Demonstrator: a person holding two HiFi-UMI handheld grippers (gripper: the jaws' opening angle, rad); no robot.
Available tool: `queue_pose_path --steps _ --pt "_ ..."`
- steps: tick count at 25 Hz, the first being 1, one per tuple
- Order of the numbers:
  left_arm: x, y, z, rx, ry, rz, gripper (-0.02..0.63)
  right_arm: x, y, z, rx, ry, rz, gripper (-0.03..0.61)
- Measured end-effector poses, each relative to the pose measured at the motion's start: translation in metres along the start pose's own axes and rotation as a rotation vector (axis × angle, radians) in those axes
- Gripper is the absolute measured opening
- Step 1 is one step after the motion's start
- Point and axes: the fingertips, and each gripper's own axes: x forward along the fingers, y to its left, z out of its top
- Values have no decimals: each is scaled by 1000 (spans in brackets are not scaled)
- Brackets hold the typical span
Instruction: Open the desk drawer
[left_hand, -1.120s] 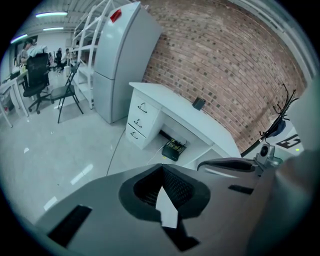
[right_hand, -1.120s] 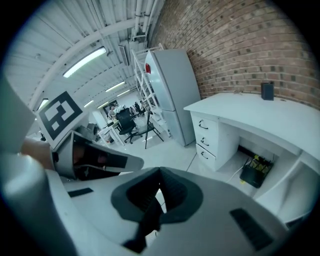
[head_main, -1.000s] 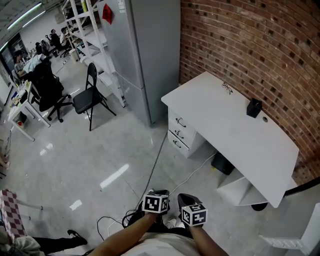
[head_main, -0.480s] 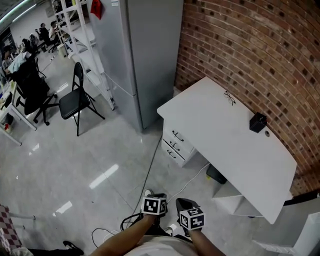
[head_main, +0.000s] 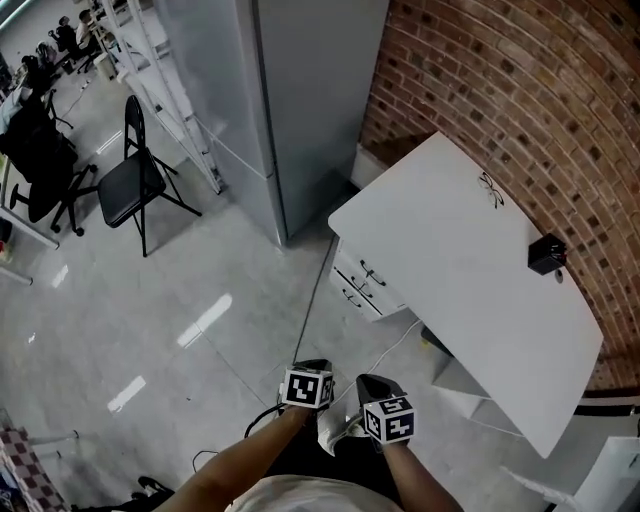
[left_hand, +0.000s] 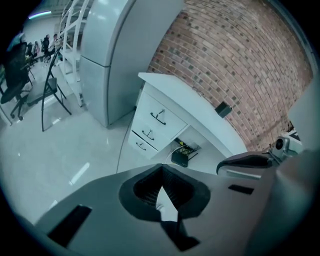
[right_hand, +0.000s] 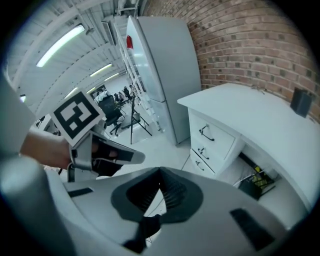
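Note:
A white desk (head_main: 470, 280) stands against the brick wall, with a stack of three shut drawers (head_main: 362, 285) at its left end. In the left gripper view, the drawers (left_hand: 152, 127) with dark handles lie well ahead. They also lie far in front in the right gripper view, drawers (right_hand: 207, 140). My left gripper (head_main: 313, 368) and right gripper (head_main: 373, 386) hang side by side low in the head view, well short of the desk. The jaws of the left gripper (left_hand: 161, 168) meet at the tips with nothing between them, as do those of the right gripper (right_hand: 160, 173).
A tall grey cabinet (head_main: 290, 90) stands left of the desk. A black folding chair (head_main: 135, 180) is on the shiny floor further left. A cable (head_main: 312, 300) runs across the floor to the desk. A small black box (head_main: 547, 254) sits on the desktop.
The head view has swung and moved nearer the desk, which now sits further right and larger. Both grippers stay low, close together and shut.

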Motion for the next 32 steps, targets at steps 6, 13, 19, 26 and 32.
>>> queue_pose_path --steps 6,13,19,26,32 --pt "22 22 11 4 26 24 6 20 -11 -14 4 82 50 15" --pt "85 22 23 189 88 2 6 52 -34 -39 -77 215 197 15" --pt "180 50 23 391 104 -4 6 130 -81 -86 -224 298 315 15" --pt "282 78 13 586 132 -55 6 213 -120 -139 -405 392 446 15" --pt "359 92 0 777 154 -150 6 272 -148 -176 -514 429 551 15"
